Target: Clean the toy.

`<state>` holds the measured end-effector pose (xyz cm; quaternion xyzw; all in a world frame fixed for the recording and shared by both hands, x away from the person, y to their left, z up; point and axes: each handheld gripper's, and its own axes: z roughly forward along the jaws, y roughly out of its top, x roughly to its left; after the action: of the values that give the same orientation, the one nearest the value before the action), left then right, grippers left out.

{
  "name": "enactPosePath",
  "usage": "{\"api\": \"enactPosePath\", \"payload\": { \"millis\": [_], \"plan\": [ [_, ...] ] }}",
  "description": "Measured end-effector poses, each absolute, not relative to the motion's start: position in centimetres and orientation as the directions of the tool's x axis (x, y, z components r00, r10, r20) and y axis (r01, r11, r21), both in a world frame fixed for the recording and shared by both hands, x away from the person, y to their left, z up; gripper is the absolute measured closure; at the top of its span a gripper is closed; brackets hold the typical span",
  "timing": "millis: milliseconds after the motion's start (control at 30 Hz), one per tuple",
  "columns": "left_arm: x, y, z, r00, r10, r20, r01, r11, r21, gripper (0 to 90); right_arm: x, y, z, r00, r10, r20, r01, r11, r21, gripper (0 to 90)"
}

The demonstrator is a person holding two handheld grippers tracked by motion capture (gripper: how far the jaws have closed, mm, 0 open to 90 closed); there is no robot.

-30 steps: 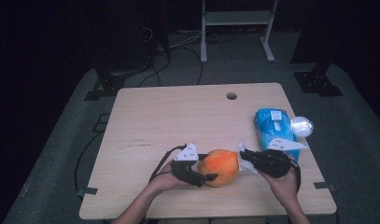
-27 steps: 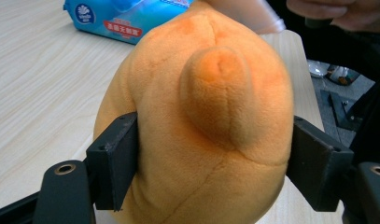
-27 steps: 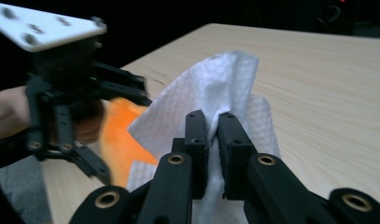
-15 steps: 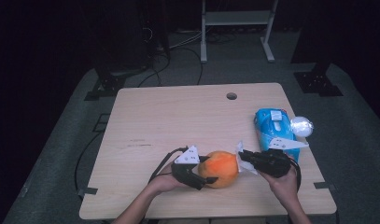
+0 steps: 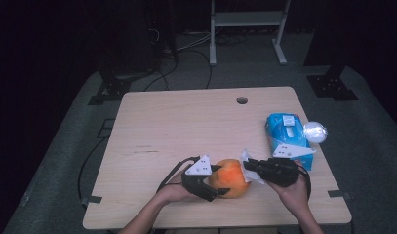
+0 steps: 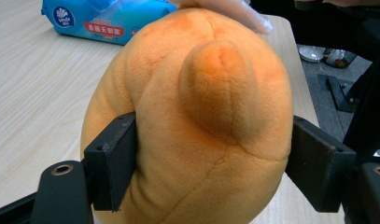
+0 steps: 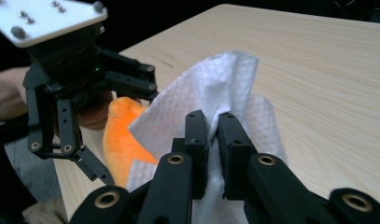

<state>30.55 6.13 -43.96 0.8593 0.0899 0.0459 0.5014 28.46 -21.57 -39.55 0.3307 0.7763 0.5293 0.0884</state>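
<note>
- I stood at a pale wooden surface, working with one gripper in each hand near its front edge.
- My left gripper had its jaws set part-way apart and pressed on both flanks of an orange plush toy, a round, peach-like shape with a stitched nub on top.
- In the left gripper view the plush toy bulged around both black jaws, so I judged it soft, light and easily squashed.
- The toy rested on the surface near the front edge, between my two hands.
- My right gripper had its jaws pinched nearly together on a folded white wipe, which touched the toy's right side.
- The wipe looked thin, limp and quilted; I judged it would crumple or tear if dragged hard.
- I judged that the best hold on the toy was across its widest middle, where the jaws already sat, since the fuzzy fabric gave grip while the rounded ends could slip out.
- I judged that the wipe was best held by its gathered fold, leaving a loose flap free to rub.
- A blue pack of wipes lay to the right, with a white crumpled ball just beside it.
</note>
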Motion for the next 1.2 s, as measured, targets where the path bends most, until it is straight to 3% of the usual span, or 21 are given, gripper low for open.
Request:
{"api": "enactPosePath", "payload": {
  "millis": [267,400,633,833,1000,1200],
  "plan": [
    [30.4,5.8,-44.0,0.982,0.189,-0.003,0.096,-0.485,0.869,23.9,28.9,-22.2,-40.0,-0.741,0.635,0.219,0.444,0.218,0.869,82.7],
    [30.1,5.8,-44.0,0.985,0.173,0.018,0.071,-0.495,0.866,23.8,28.2,-20.8,-39.5,-0.784,0.589,0.196,0.41,0.253,0.876,82.6],
    [30.5,6.1,-43.3,0.984,0.175,-0.01,0.091,-0.457,0.885,20.1,28.6,-21.6,-40.1,-0.77,0.607,0.197,0.428,0.262,0.865,82.7],
    [30.0,5.4,-43.4,0.981,0.192,0.026,0.069,-0.468,0.881,29.4,28.3,-21.3,-39.7,-0.773,0.602,0.199,0.422,0.256,0.87,83.0],
    [29.9,4.9,-43.5,0.976,0.217,0.026,0.078,-0.461,0.884,31.3,26.8,-18.6,-38.4,-0.852,0.49,0.183,0.35,0.274,0.896,82.8],
    [30.2,5.4,-43.2,0.977,0.213,-0.001,0.099,-0.449,0.888,34.7,27.5,-19.3,-39.0,-0.822,0.554,0.131,0.349,0.308,0.885,82.9]
  ]
}}
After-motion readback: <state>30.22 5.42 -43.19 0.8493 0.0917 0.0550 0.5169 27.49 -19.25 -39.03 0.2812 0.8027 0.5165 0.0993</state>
